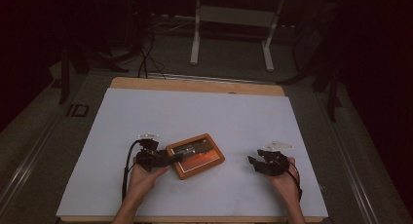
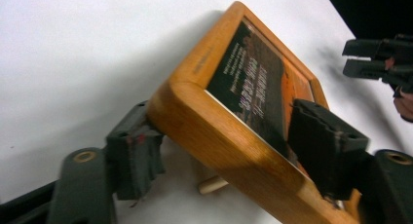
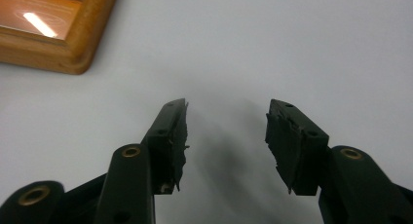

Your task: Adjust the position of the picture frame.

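Two hands low over table, left tongs (image 2: 224, 156) straddling wooden frame (image 2: 243, 107) edge, right tongs (image 3: 226, 136) open, empty.

A dim lab: white-topped table (image 1: 146, 117), floor cables (image 1: 146, 58), metal stand (image 1: 234, 34).

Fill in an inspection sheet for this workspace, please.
Surface: white sheet on a wooden table.
Job's things: frame, wooden, front middle of the sheet; a peg shows under it.
Clutter: nothing seen.
Grippers: left gripper straddles the frame's edge, grip unclear; right gripper open, empty, over the sheet.
Cables: left cable and right cable trail toward the forearms; floor cables behind the table.
Surroundings: dark room, white stand legs beyond the table.
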`<state>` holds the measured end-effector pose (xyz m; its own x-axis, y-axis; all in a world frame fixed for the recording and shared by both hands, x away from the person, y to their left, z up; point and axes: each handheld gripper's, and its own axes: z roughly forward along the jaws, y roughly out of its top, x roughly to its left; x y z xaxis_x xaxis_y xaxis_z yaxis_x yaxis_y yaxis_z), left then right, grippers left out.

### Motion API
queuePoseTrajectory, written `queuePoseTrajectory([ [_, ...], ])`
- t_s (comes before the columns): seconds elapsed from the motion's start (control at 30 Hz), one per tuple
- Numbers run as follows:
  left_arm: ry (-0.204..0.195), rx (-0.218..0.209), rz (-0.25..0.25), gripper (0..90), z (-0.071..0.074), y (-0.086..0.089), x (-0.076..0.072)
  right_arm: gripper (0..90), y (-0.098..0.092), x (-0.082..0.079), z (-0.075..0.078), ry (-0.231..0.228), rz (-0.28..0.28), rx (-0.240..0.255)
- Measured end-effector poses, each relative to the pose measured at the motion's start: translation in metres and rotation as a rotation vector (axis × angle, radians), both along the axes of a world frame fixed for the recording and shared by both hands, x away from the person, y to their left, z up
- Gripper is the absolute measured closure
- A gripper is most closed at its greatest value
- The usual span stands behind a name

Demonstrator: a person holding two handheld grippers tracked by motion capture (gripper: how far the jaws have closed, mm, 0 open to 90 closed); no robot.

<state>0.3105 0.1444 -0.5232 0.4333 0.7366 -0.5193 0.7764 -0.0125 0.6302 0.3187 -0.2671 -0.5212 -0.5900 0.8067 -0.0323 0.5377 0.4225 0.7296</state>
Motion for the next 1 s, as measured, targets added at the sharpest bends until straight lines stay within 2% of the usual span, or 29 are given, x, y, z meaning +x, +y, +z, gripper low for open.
queuePoseTrajectory([
  [0.07, 0.003, -0.008, 0.004, 34.7, 0.001, 0.002, 0.000, 49.0, 0.002, -0.001, 0.002, -0.003, 0.015, 0.007],
  [0.23, -0.019, -0.018, 0.007, 47.3, 0.006, 0.005, -0.002, 48.2, 0.009, -0.001, 0.007, -0.014, 0.055, 0.022],
  [0.27, -0.045, 0.018, -0.010, 47.3, 0.011, 0.003, -0.004, 48.0, 0.011, -0.001, 0.010, -0.016, 0.070, 0.028],
  [0.3, -0.059, 0.034, -0.014, 51.1, 0.014, 0.002, -0.004, 47.7, 0.017, -0.002, 0.015, -0.028, 0.105, 0.041],
  [0.4, -0.099, 0.019, -0.047, 58.7, 0.023, -0.002, -0.006, 47.4, 0.025, -0.002, 0.023, -0.040, 0.162, 0.059],
  [0.47, -0.121, 0.027, -0.069, 61.6, 0.029, -0.006, -0.007, 47.1, 0.032, -0.002, 0.030, -0.054, 0.201, 0.060],
  [0.5, -0.133, 0.034, -0.089, 63.2, 0.033, -0.009, -0.008, 47.0, 0.034, -0.002, 0.033, -0.062, 0.216, 0.058],
  [0.57, -0.156, 0.076, -0.138, 64.9, 0.041, -0.019, -0.009, 46.7, 0.042, -0.003, 0.043, -0.083, 0.260, 0.055],
  [0.6, -0.166, 0.081, -0.161, 65.8, 0.044, -0.023, -0.009, 46.7, 0.045, -0.003, 0.049, -0.092, 0.276, 0.053],
  [0.63, -0.166, 0.081, -0.161, 66.9, 0.044, -0.023, -0.009, 46.7, 0.045, -0.003, 0.049, -0.092, 0.276, 0.053],
  [0.67, -0.192, 0.102, -0.196, 66.9, 0.049, -0.034, -0.009, 46.6, 0.049, -0.004, 0.054, -0.100, 0.294, 0.051],
  [0.7, -0.202, 0.113, -0.205, 67.8, 0.051, -0.038, -0.010, 45.9, 0.056, -0.005, 0.068, -0.127, 0.337, 0.039],
  [0.8, -0.243, 0.128, -0.251, 68.6, 0.059, -0.049, -0.011, 44.3, 0.066, -0.006, 0.083, -0.156, 0.392, 0.013],
  [0.83, -0.243, 0.128, -0.251, 68.8, 0.059, -0.049, -0.011, 44.3, 0.066, -0.006, 0.083, -0.156, 0.392, 0.013],
  [0.9, -0.282, 0.152, -0.291, 69.2, 0.068, -0.056, -0.013, 42.4, 0.073, -0.004, 0.093, -0.159, 0.440, -0.003],
  [1.0, -0.315, 0.175, -0.335, 69.7, 0.077, -0.063, -0.014, 40.5, 0.078, -0.001, 0.099, -0.163, 0.480, -0.011],
])
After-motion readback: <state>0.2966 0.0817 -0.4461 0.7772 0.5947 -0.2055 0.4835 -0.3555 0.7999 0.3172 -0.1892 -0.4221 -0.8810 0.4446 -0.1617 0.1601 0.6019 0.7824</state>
